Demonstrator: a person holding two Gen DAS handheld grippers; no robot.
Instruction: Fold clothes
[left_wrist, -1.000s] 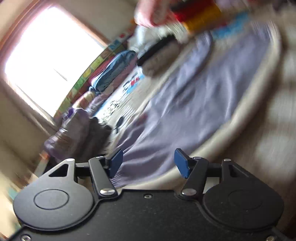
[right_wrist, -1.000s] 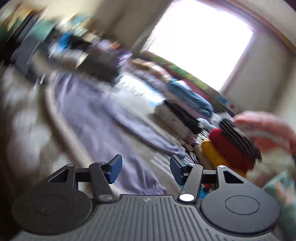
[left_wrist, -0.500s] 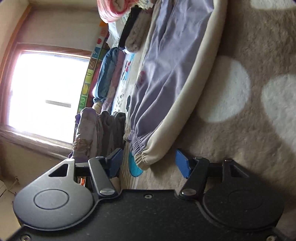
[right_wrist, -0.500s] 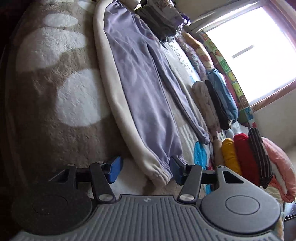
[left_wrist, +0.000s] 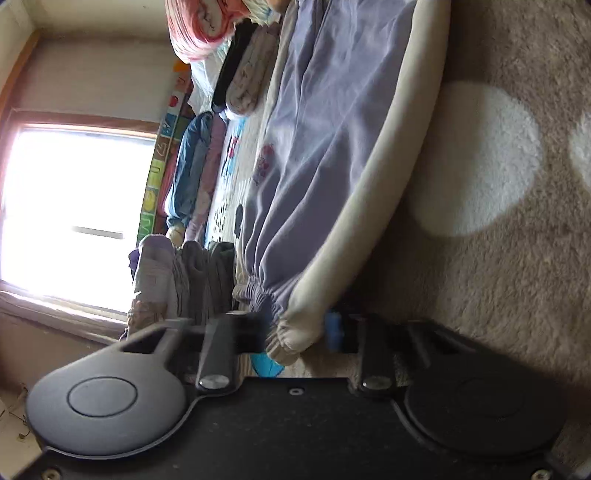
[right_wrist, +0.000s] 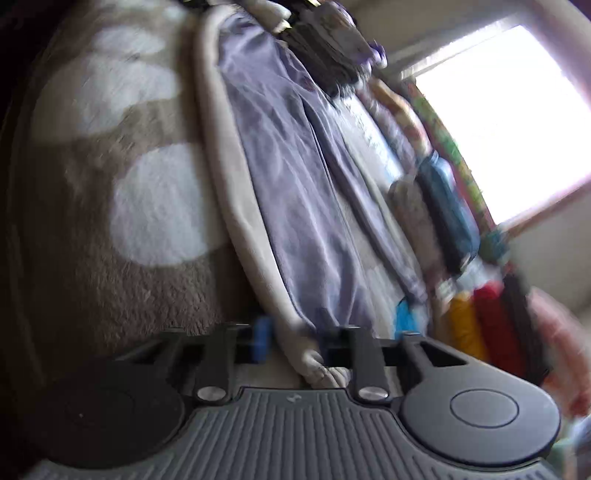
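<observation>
A brown shaggy rug (left_wrist: 480, 258) with big pale spots covers the floor, and a lilac and cream pair of trousers (left_wrist: 325, 155) lies stretched flat along its edge, beside a printed play mat (left_wrist: 225, 206). The left gripper (left_wrist: 295, 336) has just been closing its jaws and now clenches the elastic end of the trousers at one end of the rug's edge; the right gripper (right_wrist: 295, 343) has likewise just been closing and pinches the cream cuff at the other end. Folded clothes (right_wrist: 480, 325) are stacked along the mat's far edge under a bright window (left_wrist: 74, 206).
</observation>
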